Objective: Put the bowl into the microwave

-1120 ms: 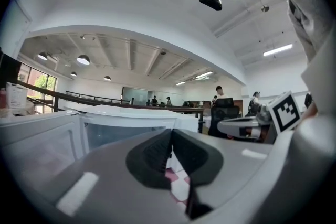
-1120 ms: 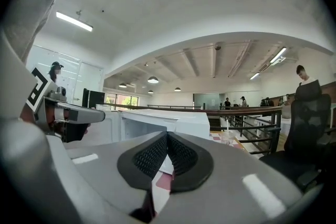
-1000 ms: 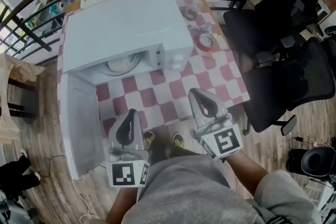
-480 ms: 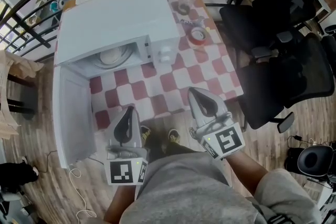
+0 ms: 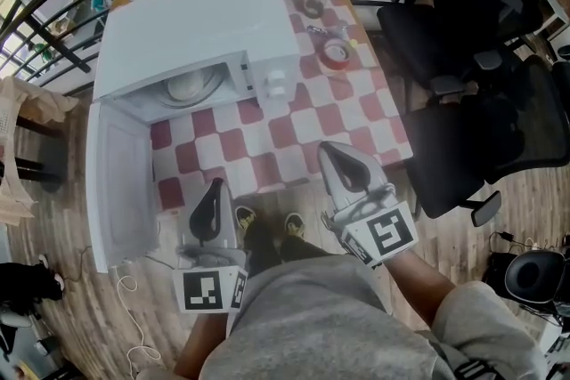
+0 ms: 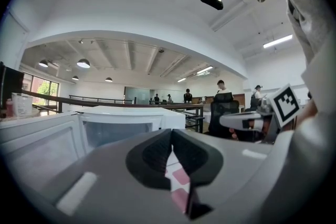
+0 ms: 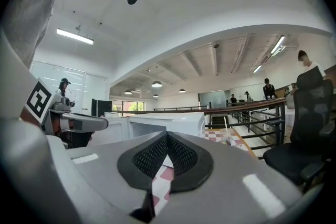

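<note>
Backing away now: the table and oven sit further ahead of both tools than a second ago, and the pale round bowl (image 5: 187, 87) has not budged. It rests inside the open cavity of the boxy white microwave (image 5: 196, 22), well ahead of the left gripper (image 5: 213, 191) and off to the far left of the right gripper (image 5: 337, 157). Both pairs of jaws are pressed together with nothing between them, only red-and-white checked tablecloth (image 5: 294, 129) showing past the tips, and both hang at the near table edge, close to the person's body. The white microwave door (image 5: 120, 182) stands swung wide, just ahead and to the left of the left gripper. By the look of it the placing itself is done and this is the retreat. If anything remains, it is shutting that door, which calls for the left gripper to reach round its free edge and push it rightward until it closes.
</note>
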A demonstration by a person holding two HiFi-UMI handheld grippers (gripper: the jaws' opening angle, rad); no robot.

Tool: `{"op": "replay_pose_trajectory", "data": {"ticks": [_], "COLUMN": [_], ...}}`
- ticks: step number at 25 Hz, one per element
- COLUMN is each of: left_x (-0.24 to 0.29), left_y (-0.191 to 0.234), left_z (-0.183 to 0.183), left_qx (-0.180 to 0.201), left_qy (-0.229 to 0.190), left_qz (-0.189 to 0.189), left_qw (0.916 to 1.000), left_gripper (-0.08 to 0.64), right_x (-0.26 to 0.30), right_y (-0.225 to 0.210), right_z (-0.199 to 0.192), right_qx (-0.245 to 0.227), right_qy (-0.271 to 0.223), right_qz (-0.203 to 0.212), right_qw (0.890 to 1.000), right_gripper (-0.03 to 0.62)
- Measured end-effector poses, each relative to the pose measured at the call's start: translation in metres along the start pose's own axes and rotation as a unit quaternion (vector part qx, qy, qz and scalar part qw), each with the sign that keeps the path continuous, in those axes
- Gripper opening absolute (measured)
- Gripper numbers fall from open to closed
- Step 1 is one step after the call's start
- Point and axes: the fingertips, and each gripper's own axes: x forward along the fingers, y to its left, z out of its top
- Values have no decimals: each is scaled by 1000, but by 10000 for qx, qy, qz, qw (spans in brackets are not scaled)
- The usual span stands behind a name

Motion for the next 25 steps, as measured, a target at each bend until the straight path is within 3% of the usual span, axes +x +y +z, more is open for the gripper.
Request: {"op": "replay_pose_trajectory", "data": {"ticks": [25], "left_x": [6], "left_y": [3], "left_z": [4], "left_qx": [32], "left_qy": [-58], "left_qz": [53], "left_qw": [10000], "left_gripper": [12], "right_x": [7], "right_y": [1], "right_z": [-2], "right_qx": [27], "right_qy": [105], "right_qz": [0], "right_qw": [9999], "right_gripper": [0]}}
